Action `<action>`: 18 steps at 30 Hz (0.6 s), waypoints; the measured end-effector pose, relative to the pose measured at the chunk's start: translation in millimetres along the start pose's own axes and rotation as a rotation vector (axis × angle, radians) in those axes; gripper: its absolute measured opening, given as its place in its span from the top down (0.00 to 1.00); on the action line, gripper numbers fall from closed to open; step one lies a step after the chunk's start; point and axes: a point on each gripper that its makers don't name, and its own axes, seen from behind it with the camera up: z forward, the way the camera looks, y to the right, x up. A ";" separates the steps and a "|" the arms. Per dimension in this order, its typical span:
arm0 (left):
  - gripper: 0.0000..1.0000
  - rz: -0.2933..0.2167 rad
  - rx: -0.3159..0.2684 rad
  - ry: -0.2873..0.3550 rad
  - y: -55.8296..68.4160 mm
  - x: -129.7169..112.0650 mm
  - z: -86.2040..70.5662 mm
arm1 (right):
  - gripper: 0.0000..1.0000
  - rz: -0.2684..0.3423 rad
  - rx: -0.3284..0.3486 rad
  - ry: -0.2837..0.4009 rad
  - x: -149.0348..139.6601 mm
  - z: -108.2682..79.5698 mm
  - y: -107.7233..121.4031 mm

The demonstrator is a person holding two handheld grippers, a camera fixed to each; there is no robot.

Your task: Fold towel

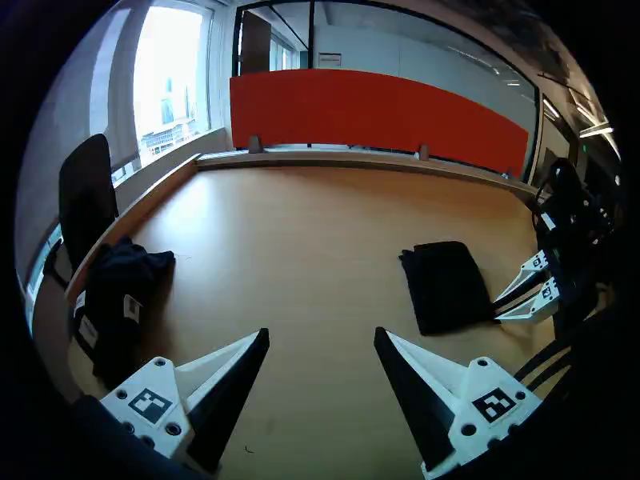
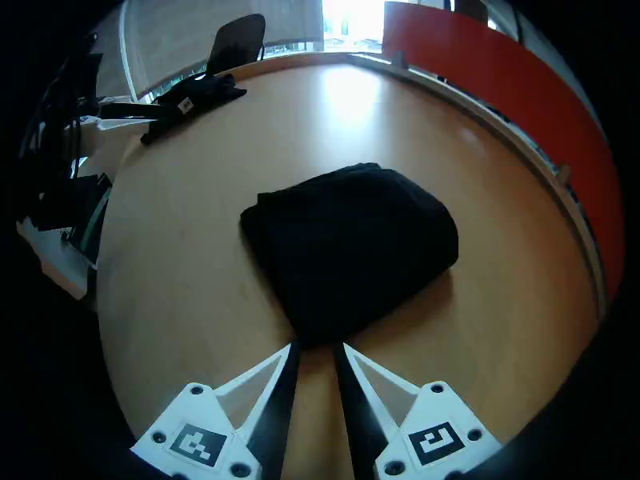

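A black towel point(image 2: 352, 240) lies folded into a thick rectangle on the wooden table point(image 2: 184, 264); in the left gripper view the towel point(image 1: 446, 284) is at the right. My right gripper point(image 2: 316, 346) points at its near edge, fingers only a narrow gap apart, tips just at the cloth, table showing between them. From the left gripper view the right gripper point(image 1: 498, 308) touches the towel's right edge. My left gripper point(image 1: 322, 344) hovers wide open over bare table, well left of the towel, holding nothing.
A dark bundle of cloth with white tags point(image 1: 120, 296) lies at the table's left edge, and the same bundle point(image 2: 192, 94) is at the far side. A black chair point(image 1: 84, 196) stands beyond it. An orange divider point(image 1: 376, 112) lines the far edge.
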 end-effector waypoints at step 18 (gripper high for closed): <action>0.02 -0.001 -0.003 -0.002 -0.5 -2.1 -0.8 | 0.80 0.042 -0.024 0.004 -1.1 1.9 3.3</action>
